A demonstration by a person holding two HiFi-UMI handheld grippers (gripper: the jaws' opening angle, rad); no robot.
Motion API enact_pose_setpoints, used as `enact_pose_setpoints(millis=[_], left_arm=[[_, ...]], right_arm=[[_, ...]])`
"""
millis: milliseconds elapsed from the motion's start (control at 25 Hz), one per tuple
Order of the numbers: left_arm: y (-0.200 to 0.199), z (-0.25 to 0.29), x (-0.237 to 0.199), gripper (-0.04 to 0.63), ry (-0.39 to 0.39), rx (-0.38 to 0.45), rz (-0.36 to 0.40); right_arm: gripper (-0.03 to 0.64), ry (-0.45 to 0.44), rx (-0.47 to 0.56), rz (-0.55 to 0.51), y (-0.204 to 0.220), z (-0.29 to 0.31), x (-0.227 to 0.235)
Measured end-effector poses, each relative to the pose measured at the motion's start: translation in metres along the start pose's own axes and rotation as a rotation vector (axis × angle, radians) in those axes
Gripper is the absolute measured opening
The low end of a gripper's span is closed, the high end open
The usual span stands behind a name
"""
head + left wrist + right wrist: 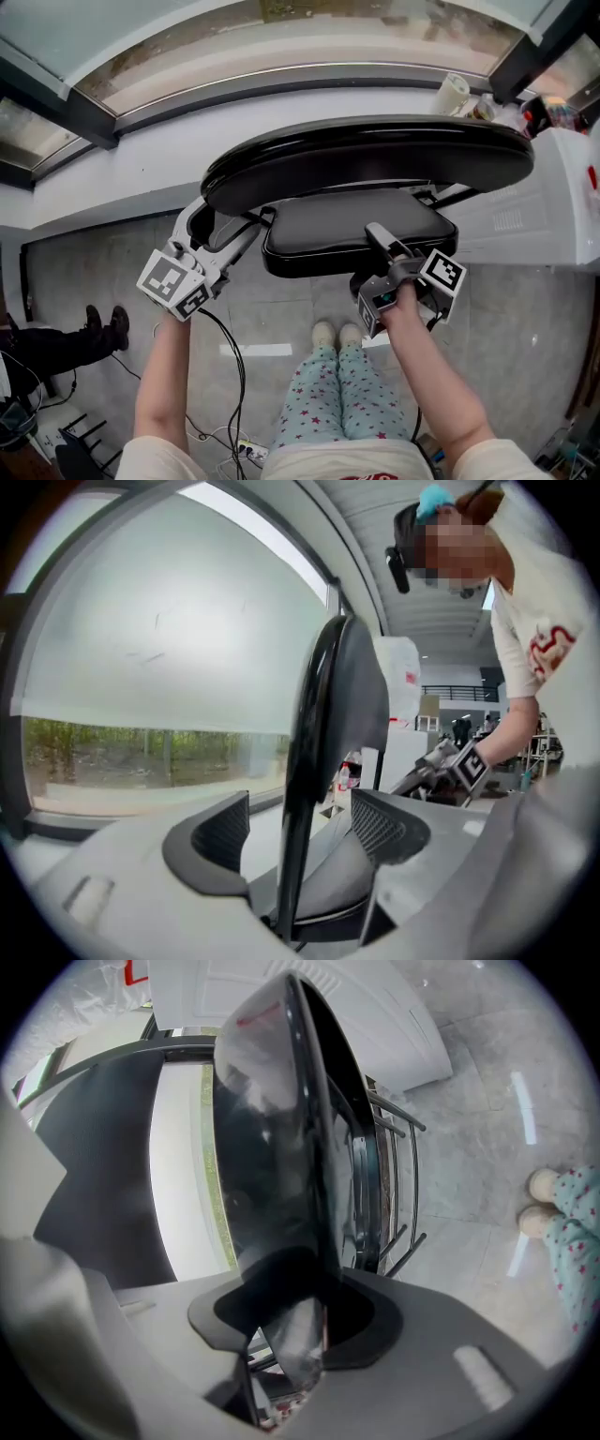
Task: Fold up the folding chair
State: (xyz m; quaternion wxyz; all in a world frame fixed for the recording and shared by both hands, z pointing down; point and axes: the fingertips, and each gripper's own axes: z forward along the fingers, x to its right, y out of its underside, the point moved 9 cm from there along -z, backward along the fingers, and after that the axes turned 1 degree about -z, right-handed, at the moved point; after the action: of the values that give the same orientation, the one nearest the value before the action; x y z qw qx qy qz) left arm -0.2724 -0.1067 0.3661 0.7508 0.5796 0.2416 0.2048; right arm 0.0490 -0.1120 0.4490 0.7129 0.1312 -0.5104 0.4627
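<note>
both bare forearms reaching forward and down, left forearm running fairly straight, right forearm angling inward, left gripper sitting with jaws apart either side of the folding chair back edge, right gripper clamping onto its seat, right hand wrapping the handle

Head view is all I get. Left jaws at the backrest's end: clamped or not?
Observer: Not clamped. In the left gripper view the left gripper has its jaws apart, straddling the backrest edge with a gap on either side.
Operator: Right one on the seat?
Observer: Yes. The right gripper view shows the right gripper shut on the seat edge.
Operator: Frame caught in there?
Observer: No. The frame rods run beside the seat, outside the jaws.
</note>
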Motion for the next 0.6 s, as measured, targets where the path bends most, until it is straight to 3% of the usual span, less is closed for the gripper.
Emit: enact_pose_setpoints(millis=[160,240,440,520,600], left_arm=[[-0.094,-0.023,0.016,0.334,0.024,0.186,0.107],[-0.139,-0.014,0.018,0.334,0.05,0.199,0.163],[-0.193,0.052,0.033,0.351,0.296,-0.068,0.275],[-0.19,0.071,0.038,0.302,0.299,-0.217,0.381],[-0.189,0.079,0.038,0.206,0.269,-0.279,0.464]], right_arm=[[0.179,-0.003,-0.01,-0.003,-0.003,0.006,0.0],[0.179,0.007,-0.01,-0.004,-0.005,0.008,0.002],[0.178,0.042,0.016,0.0,-0.006,0.015,-0.007],[0.176,0.058,0.021,-0.005,-0.006,0.018,-0.009],[0.178,0.077,0.036,-0.014,-0.006,0.021,-0.015]])
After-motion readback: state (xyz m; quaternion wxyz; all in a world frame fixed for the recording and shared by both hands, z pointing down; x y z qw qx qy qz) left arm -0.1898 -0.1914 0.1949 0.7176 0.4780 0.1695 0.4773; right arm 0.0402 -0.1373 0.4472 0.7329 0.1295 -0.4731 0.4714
